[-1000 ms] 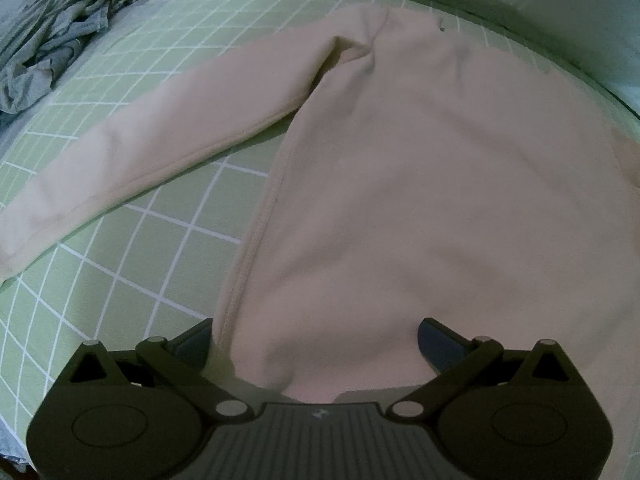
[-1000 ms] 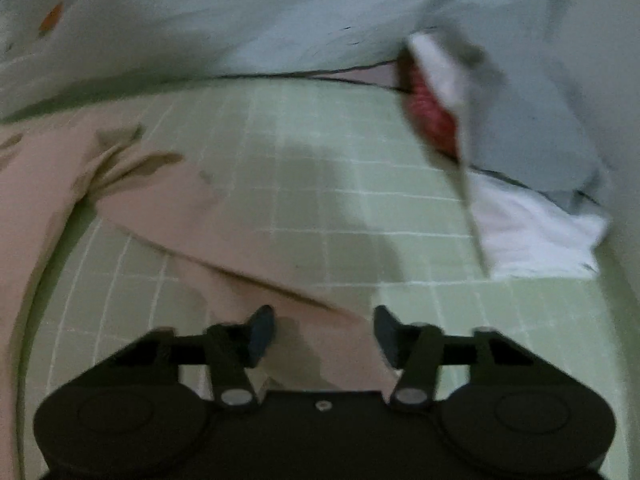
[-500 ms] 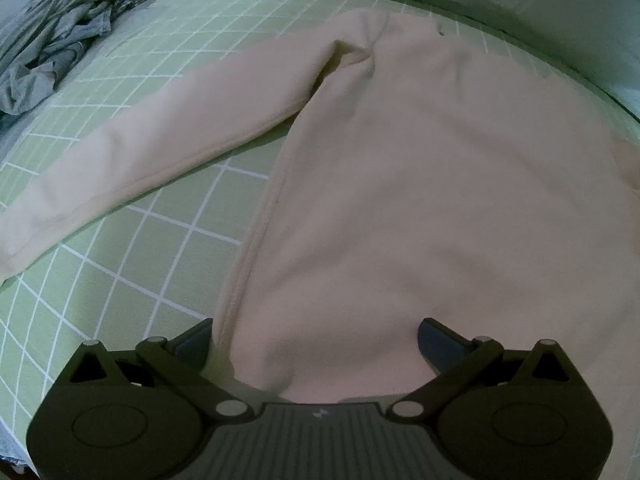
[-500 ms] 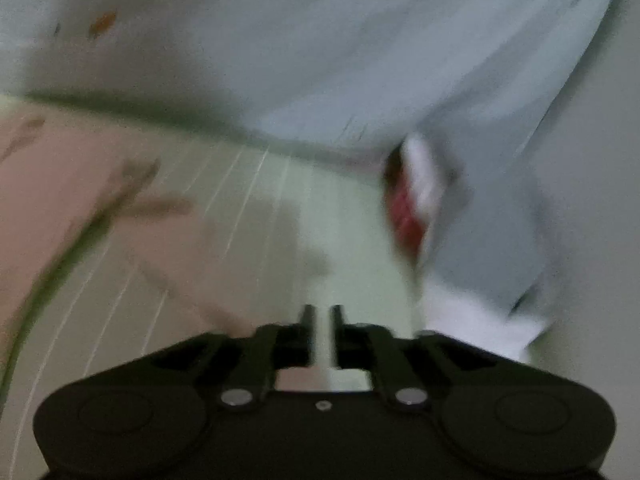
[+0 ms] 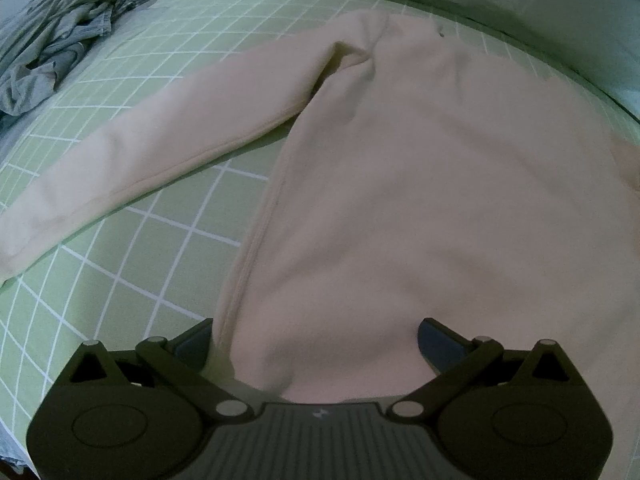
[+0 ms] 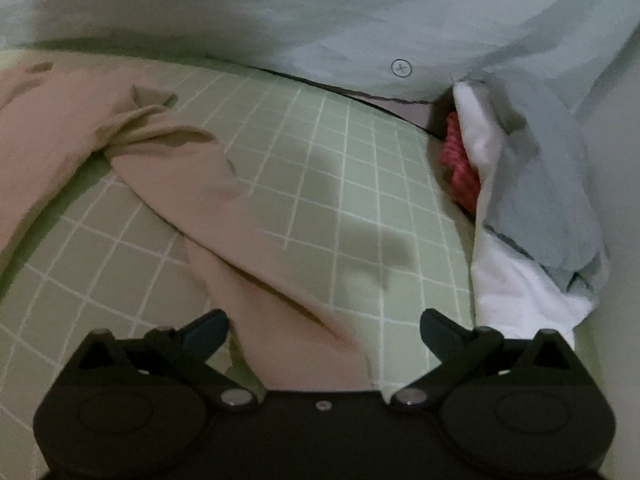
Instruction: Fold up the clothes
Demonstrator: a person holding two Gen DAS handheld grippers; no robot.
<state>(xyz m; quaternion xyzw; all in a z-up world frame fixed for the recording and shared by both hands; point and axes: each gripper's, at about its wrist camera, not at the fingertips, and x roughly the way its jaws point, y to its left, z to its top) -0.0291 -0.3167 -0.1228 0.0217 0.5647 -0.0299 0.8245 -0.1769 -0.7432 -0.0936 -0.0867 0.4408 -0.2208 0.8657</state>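
A pale pink long-sleeved sweater [image 5: 400, 180] lies spread flat on a green checked sheet [image 5: 140, 280], one sleeve [image 5: 180, 132] stretched out to the left. My left gripper [image 5: 318, 340] hangs over the sweater's lower left corner, open wide, with the hem lying between its fingers and untouched by the pads. In the right wrist view the other sleeve [image 6: 224, 220] runs diagonally across the sheet [image 6: 340, 152]. My right gripper [image 6: 324, 328] sits over the cuff end; its jaws are opening and stand wide, with the sleeve between them but not gripped.
A heap of grey clothes [image 5: 52, 40] lies at the bed's far left corner. A pale blue duvet [image 6: 320, 12] borders the far edge. At the right lie white and grey cloth [image 6: 520, 200] with a red item [image 6: 460, 160] tucked underneath.
The right gripper's jaws went from nearly shut to wide apart, and its view swung back down over the sleeve, which lies on the bed. The left gripper stayed still.
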